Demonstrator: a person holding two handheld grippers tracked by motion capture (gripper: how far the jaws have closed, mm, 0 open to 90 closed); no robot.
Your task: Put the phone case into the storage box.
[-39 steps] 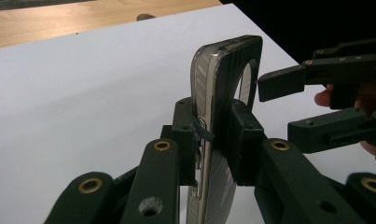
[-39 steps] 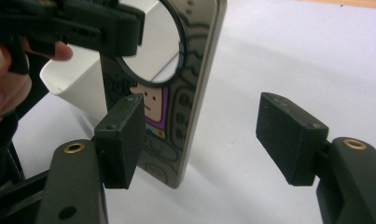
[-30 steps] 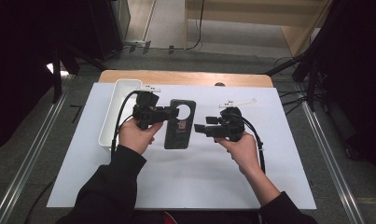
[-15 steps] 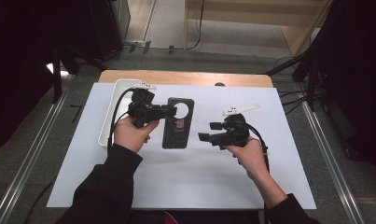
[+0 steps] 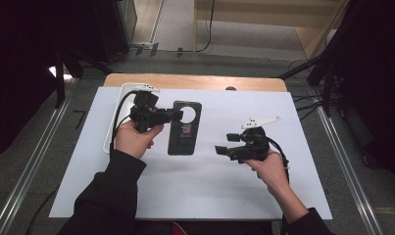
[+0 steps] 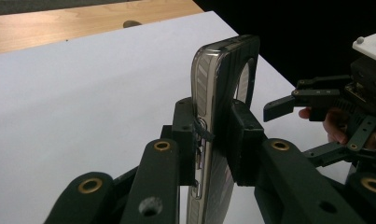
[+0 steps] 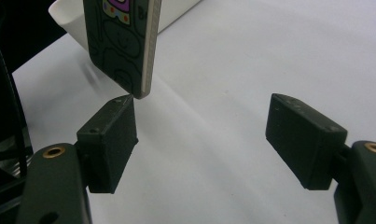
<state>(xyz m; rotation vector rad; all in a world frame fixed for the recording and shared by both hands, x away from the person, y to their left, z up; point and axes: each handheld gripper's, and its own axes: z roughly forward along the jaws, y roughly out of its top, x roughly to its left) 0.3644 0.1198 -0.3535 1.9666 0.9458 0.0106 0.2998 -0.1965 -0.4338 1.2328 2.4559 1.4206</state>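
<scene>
A dark phone case (image 5: 185, 129) with a round camera hole and a small colourful print hangs over the white sheet. My left gripper (image 5: 175, 115) is shut on its upper edge. In the left gripper view the pads (image 6: 241, 140) press both faces of the case (image 6: 223, 88), seen edge-on. To the right of the case and nearer the person, my right gripper (image 5: 219, 149) points left toward it. Its jaws have just been opening, and in the right gripper view my right gripper (image 7: 199, 135) stands open with nothing between its jaws. The case's lower corner (image 7: 125, 46) hangs just beyond the left jaw.
A white tray (image 5: 117, 105) lies at the left edge of the white sheet (image 5: 209, 191), behind the left hand. A strip of wooden tabletop (image 5: 195, 81) shows at the far side. Metal rails and dark floor flank the table.
My right gripper has drawn back from the case's right side, toward the person and a little down. The left gripper keeps its grip on the case.
</scene>
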